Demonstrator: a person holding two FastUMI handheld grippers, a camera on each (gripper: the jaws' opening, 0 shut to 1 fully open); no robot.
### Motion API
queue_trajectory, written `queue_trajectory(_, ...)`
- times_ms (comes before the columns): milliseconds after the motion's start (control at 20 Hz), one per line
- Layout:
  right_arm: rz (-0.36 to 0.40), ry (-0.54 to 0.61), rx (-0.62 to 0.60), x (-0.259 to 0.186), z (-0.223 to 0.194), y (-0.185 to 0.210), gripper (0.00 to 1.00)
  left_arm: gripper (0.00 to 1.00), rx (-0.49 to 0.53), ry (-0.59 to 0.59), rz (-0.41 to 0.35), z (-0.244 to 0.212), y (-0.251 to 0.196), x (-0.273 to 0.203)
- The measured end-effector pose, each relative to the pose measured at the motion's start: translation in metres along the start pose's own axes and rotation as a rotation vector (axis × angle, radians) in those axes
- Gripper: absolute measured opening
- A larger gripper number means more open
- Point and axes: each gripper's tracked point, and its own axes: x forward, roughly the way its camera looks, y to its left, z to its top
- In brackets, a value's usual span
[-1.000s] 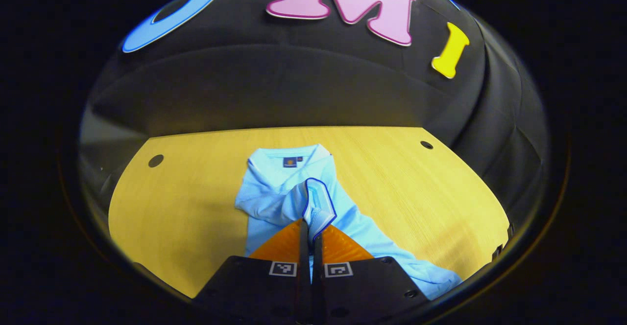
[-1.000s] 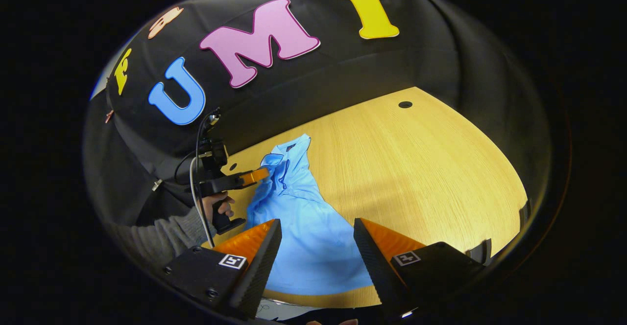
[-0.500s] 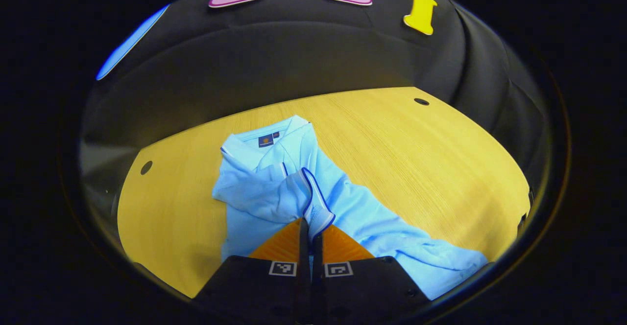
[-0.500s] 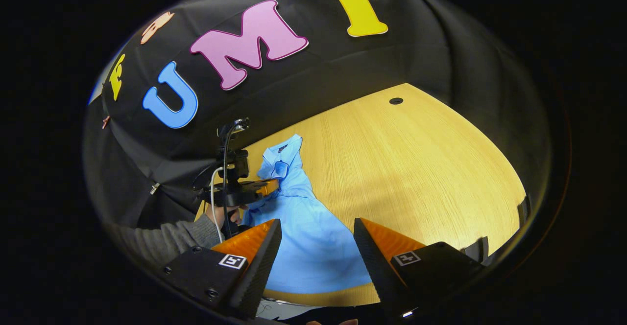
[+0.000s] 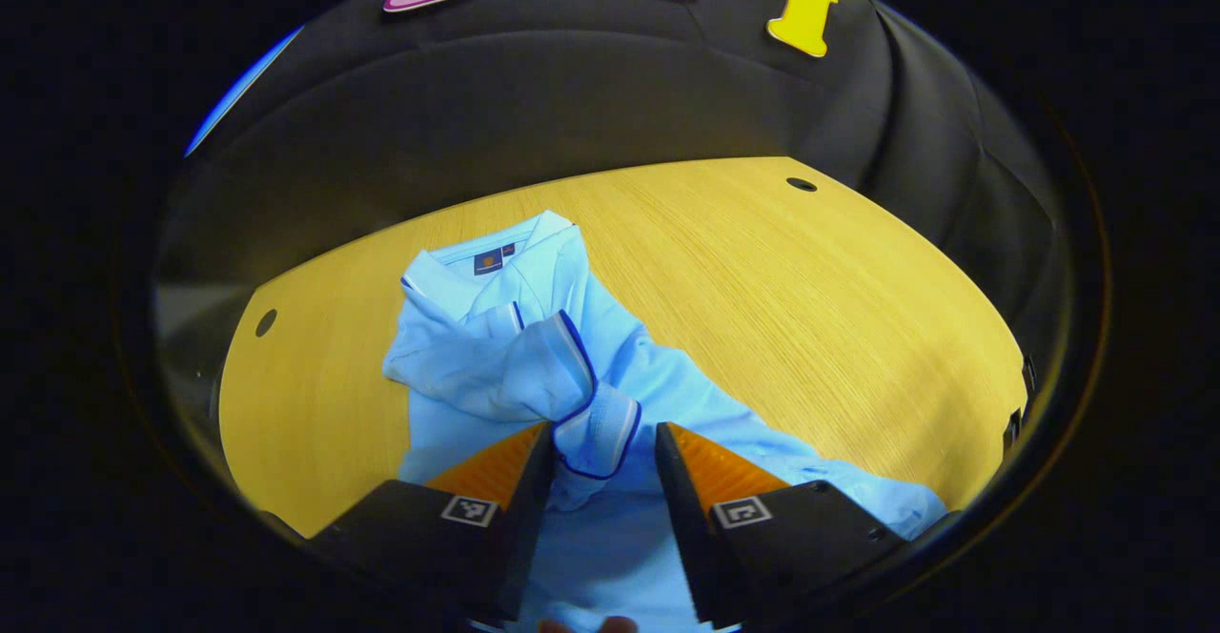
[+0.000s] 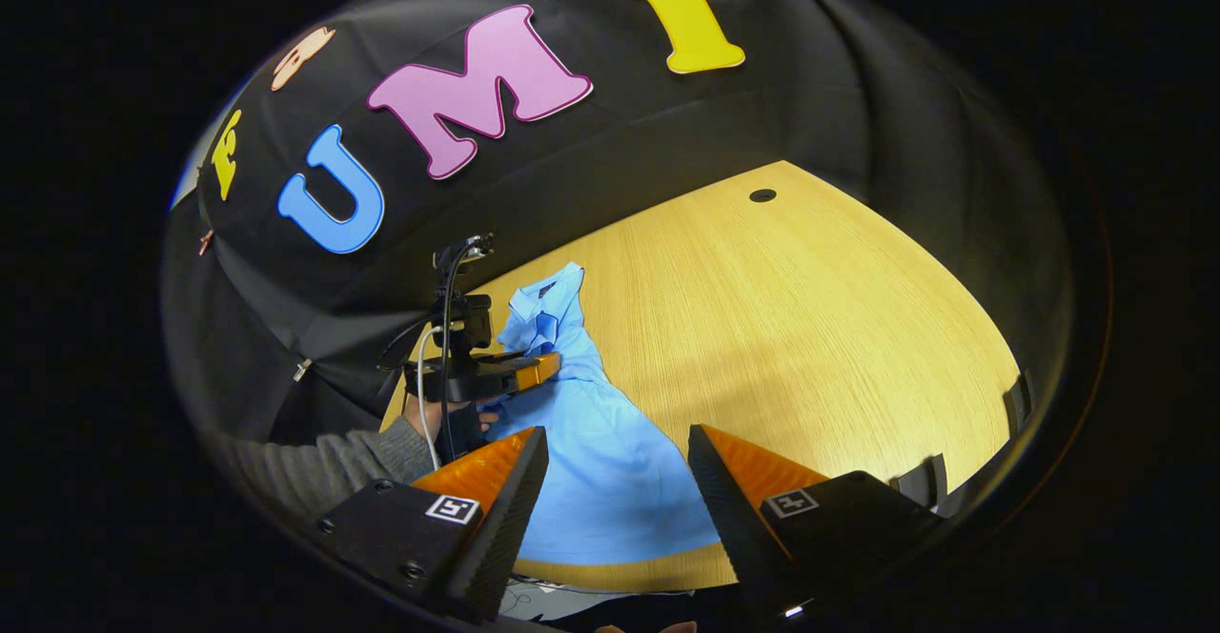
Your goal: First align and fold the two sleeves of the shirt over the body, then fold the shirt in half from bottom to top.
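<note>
Left hand-held gripper (image 5: 596,442) now parted, sleeve cuff (image 5: 599,428) released onto shirt (image 5: 667,395), right hand-held gripper (image 6: 618,447) open above hem

The wooden bench (image 5: 810,309) carried a light blue shirt (image 5: 658,395), lying rumpled near its left side.

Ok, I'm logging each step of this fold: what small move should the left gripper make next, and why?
Probably back the left gripper away from the sleeve cuff. Its fingers stand apart, the cuff lies between them, laid over the shirt body on the table, so this sleeve looks placed. The other sleeve still trails out unfolded.
</note>
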Motion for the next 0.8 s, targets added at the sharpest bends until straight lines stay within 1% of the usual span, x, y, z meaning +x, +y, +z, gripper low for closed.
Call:
queue_trajectory(50, 0.001, -0.002, 0.0, -0.001, 0.0, -0.001, 0.93, 0.78, 0.007, -0.003, 0.007, 0.0, -0.001, -0.002)
queue_trajectory(250, 0.0, -0.008, 0.002, -0.005, -0.001, -0.003, 0.93, 0.91, 0.05, -0.065, 0.069, 0.01, 0.005, -0.017)
queue_trajectory(350, -0.001, -0.005, -0.003, -0.006, -0.004, -0.005, 0.93, 0.95, 0.072, -0.113, 0.099, 0.017, 0.009, -0.037)
queue_trajectory(450, 0.004, 0.003, -0.01, -0.006, -0.009, -0.005, 0.92, 0.95, 0.074, -0.166, 0.103, 0.021, 0.011, -0.069)
queue_trajectory(550, 0.004, 0.018, -0.026, -0.007, -0.018, -0.006, 0.93, 0.94, 0.073, -0.207, 0.103, 0.016, 0.014, -0.107)
queue_trajectory(650, -0.01, 0.039, -0.054, -0.007, -0.031, -0.01, 0.92, 0.95, 0.065, -0.228, 0.109, 0.0, 0.019, -0.146)
queue_trajectory(800, -0.039, 0.088, -0.131, -0.004, -0.058, -0.021, 0.94, 0.95, 0.003, -0.199, 0.113, -0.045, 0.029, -0.197)
